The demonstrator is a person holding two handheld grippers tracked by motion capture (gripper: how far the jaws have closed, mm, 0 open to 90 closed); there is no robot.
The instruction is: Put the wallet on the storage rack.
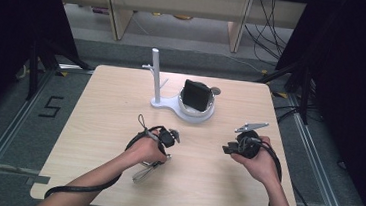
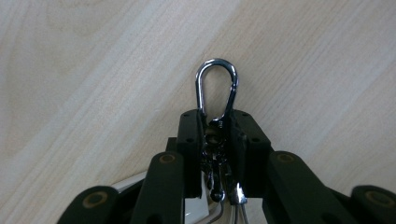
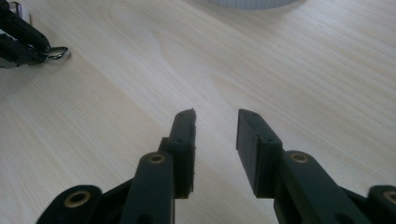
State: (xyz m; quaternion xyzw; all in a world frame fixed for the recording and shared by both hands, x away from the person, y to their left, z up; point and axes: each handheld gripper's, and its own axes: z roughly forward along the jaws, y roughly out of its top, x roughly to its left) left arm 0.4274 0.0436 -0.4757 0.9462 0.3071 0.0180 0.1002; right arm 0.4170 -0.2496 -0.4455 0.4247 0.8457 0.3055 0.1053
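Protruding carabiner (image 2: 217,91) pinched inside left gripper (image 2: 217,133).

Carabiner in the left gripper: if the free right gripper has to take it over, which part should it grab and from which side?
Grip the rounded loop end of the carabiner, the part standing clear beyond the left gripper, whose jaws are shut on the clip's lower end. The right gripper is open; likely best to come head-on toward that exposed loop, with its fingers closing across the two chrome side bars, just above the table.
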